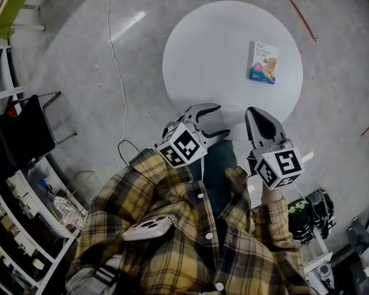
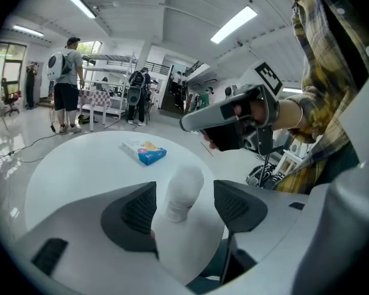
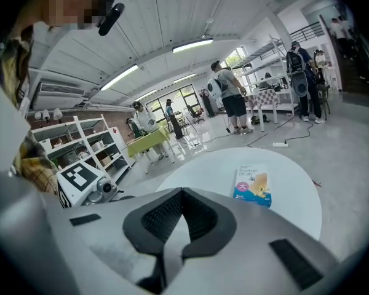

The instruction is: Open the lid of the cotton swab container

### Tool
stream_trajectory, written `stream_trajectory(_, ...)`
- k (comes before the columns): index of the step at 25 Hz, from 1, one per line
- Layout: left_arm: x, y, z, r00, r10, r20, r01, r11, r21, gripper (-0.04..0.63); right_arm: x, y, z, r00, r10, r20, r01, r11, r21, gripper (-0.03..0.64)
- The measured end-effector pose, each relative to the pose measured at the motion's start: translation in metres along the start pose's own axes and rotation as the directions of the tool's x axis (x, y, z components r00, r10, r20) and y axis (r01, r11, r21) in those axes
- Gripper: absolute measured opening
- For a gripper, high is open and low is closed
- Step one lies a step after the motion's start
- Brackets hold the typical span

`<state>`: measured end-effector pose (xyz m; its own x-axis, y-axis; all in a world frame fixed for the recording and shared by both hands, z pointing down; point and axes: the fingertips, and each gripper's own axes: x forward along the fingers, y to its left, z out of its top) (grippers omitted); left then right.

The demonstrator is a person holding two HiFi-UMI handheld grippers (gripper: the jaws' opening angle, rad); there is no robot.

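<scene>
1. Location: the white round-topped plastic container (image 2: 183, 192), judged to be the cotton swab container, sits at the near edge of the round white table (image 1: 197, 54). It lies between the jaws of the left gripper (image 1: 218, 121). It leans a little to the right; whether it stands or lies flat cannot be told.
2. Left gripper: jaws spread wide, one on each side of the container, with a gap on both sides. Nothing is clamped.
3. Right gripper (image 3: 183, 195): jaws pressed together and empty, just right of the left gripper.
4. Also present: a blue-and-cream cardboard box (image 1: 264, 62) on the far right of the table, well apart from both grippers.
5. Handling, as a judgement: the container looks light, smooth and thin-walled. It is likely to slip or tip under a loose grip and to flex under a hard one.
6. Recommended hold: one gripper clamps the lower body. The other takes the rounded cap end, where the lid presumably parts.
</scene>
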<state>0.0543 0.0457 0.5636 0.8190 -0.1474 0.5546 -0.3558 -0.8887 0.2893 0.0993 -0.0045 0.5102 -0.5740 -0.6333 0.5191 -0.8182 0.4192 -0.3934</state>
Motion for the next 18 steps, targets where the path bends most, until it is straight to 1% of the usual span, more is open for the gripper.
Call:
stream_trajectory(3, 0.012, 0.000, -0.010, 1.000, -0.001, -0.030, 0.002, 1.000, 0.027, 0.308, -0.001, -0.001, -0.002, 1.000, 0.002, 0.002, -0.002, 1.000, 0.016, 0.016)
stream_trajectory(8, 0.024, -0.005, -0.018, 0.998, -0.019, -0.065, 0.025, 0.996, 0.088, 0.314, -0.009, 0.006, -0.001, 1.000, 0.010, 0.015, -0.011, 1.000, 0.029, 0.017)
stream_trajectory(13, 0.042, 0.007, -0.037, 0.993, -0.009, -0.121, 0.023, 0.993, 0.117, 0.319, -0.006, 0.003, -0.004, 1.000, 0.018, 0.025, -0.019, 0.999, 0.040, 0.017)
stream_trajectory(18, 0.049, 0.008, -0.041, 0.989, -0.012, -0.147, 0.032, 0.990, 0.139, 0.319, -0.013, 0.002, -0.005, 0.999, 0.006, 0.034, -0.008, 0.998, 0.055, 0.017)
